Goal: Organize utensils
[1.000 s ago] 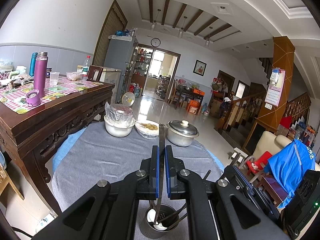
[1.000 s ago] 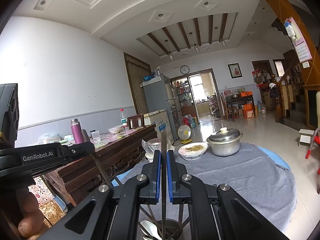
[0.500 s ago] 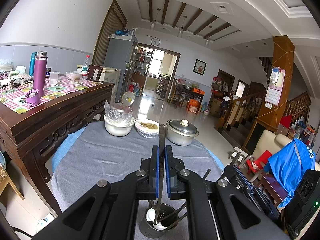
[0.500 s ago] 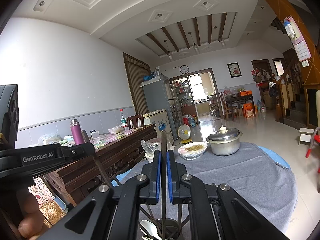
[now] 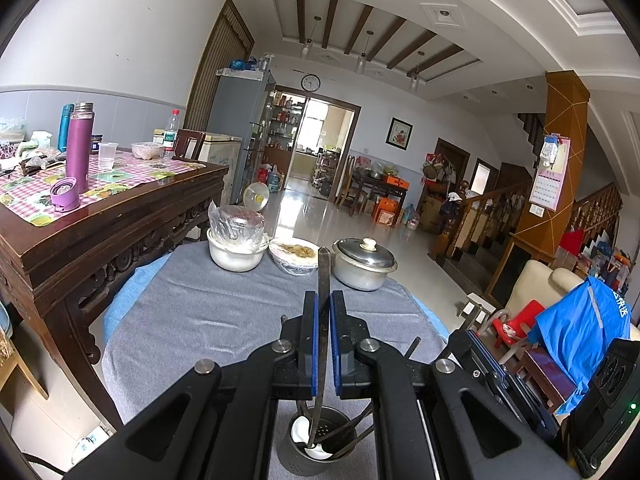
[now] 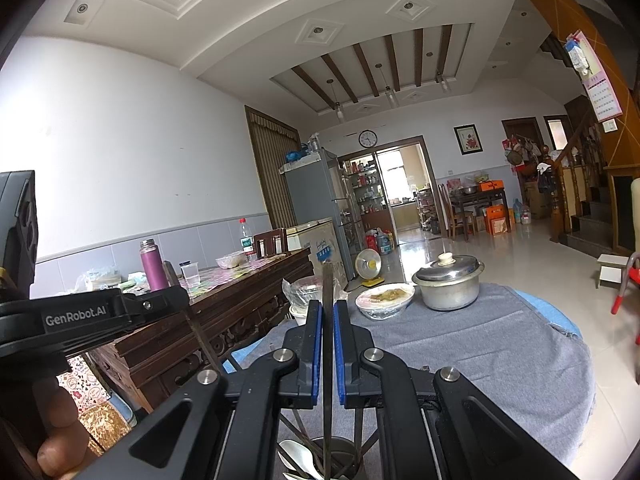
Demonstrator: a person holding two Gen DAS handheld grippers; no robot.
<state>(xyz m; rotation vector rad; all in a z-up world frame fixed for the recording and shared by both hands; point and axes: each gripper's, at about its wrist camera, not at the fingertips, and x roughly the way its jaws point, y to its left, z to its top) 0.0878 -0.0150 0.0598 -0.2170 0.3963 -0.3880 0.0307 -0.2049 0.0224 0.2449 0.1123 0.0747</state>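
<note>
Chopsticks are what both tongs are clamped on: the left gripper (image 5: 322,344) pinches a flat metal chopstick (image 5: 323,276) between its blue pads, and the right gripper (image 6: 327,344) is closed the same way on a second chopstick (image 6: 327,292), each stick rising upright past the fingertips. Right below them, on the grey cloth (image 5: 208,320) of the round table, stands the utensil holder (image 5: 320,446), dark and perforated, already holding a white spoon (image 5: 301,430) and several more sticks, whose lower ends cross inside it. To my eye the step in hand is lowering these two into that cup, and doing it well means keeping each stick near vertical, guiding its bottom tip inside the rim clear of the crossed sticks, and loosening the pads only once the tip rests on the bottom, one hand at a time so the holder is not knocked. Further off sit a covered bowl (image 5: 236,244), a dish of food (image 5: 294,254) and a lidded pot (image 5: 365,264). Compared with a second ago nothing has shifted: same grip, same height, same angle in both views.
</note>
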